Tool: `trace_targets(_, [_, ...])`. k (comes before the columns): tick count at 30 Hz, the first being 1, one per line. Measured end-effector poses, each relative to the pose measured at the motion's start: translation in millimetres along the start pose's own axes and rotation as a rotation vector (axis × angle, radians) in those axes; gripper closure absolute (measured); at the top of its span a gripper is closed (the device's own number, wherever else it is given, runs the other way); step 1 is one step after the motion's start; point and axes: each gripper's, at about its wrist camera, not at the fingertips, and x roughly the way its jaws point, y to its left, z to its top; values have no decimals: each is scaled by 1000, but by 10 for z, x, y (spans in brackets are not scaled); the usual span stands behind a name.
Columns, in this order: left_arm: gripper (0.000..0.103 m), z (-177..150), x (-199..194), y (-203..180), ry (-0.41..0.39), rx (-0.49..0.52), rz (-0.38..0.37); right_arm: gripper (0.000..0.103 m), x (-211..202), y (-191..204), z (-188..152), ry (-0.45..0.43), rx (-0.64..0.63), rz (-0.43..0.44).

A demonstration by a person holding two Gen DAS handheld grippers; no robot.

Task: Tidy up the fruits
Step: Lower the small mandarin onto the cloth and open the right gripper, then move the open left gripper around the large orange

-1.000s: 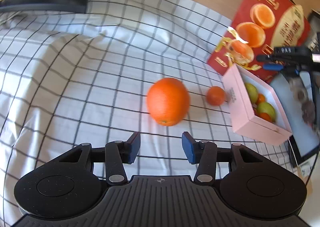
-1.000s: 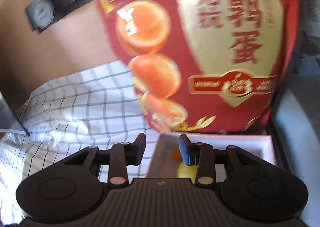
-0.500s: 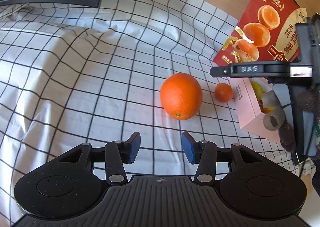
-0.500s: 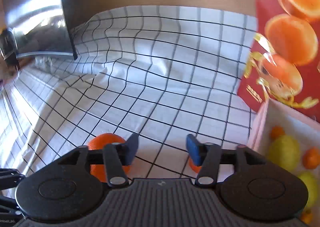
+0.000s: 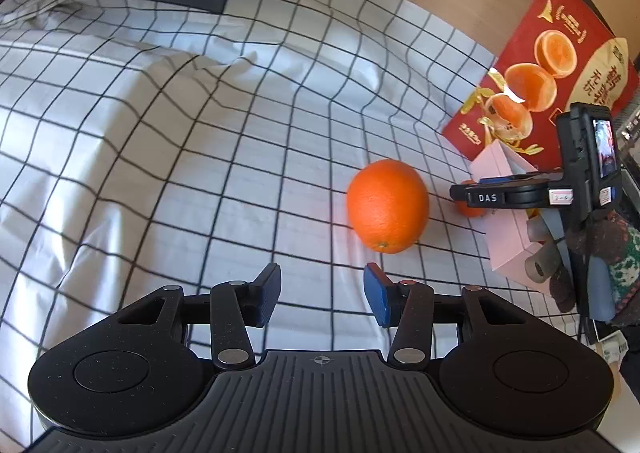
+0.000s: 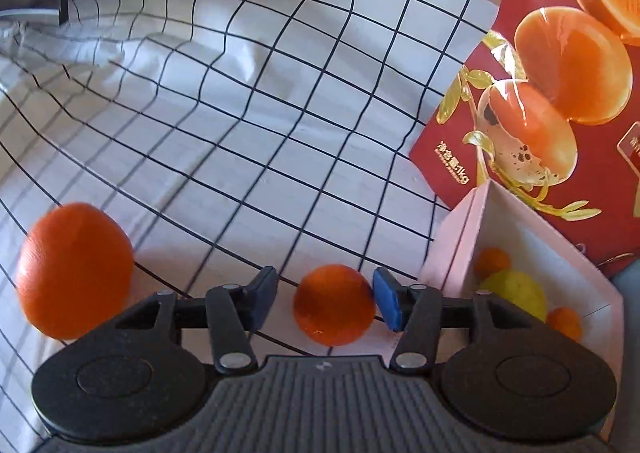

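Right claw (image 6: 325, 303), its jaws closing, straddles a small orange (image 6: 334, 305) that rests on the checked cloth (image 6: 240, 113); the right-hand blue pad meets the fruit's side, while a narrow gap remains at the left-hand pad, so no grip is made. Just beside this fruit stands the pink box (image 6: 452, 245), holding a yellow-green fruit (image 6: 516, 293) and small orange ones. A red printed package (image 6: 560, 93) lies behind the box. Left claw (image 5: 322, 295) hangs partly open and empty above the cloth, with the large orange (image 5: 387, 206) lying ahead of its fingertips, apart from them. In the left wrist view the right claw appears from the side, lowered over the small orange between the large orange and the box.
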Motion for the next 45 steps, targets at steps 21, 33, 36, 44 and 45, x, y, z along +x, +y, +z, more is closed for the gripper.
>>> trace_targets(21, [53, 387, 153, -420, -75, 111, -37, 80, -1019, 274, -946, -66, 111, 242])
trace_targets(33, [51, 417, 480, -755, -31, 204, -54, 80, -1162, 124, -1311, -58, 231, 237])
trace_targets(36, [51, 375, 480, -833, -44, 234, -54, 75, -1221, 72, -1341, -72, 248, 226])
trace_targets(44, [51, 272, 442, -953, 4, 268, -160, 52, -1323, 62, -1297, -129, 259, 215])
trace_targets(45, [52, 254, 435, -955, 9, 268, -167, 51, -1323, 75, -1280, -134, 253, 212])
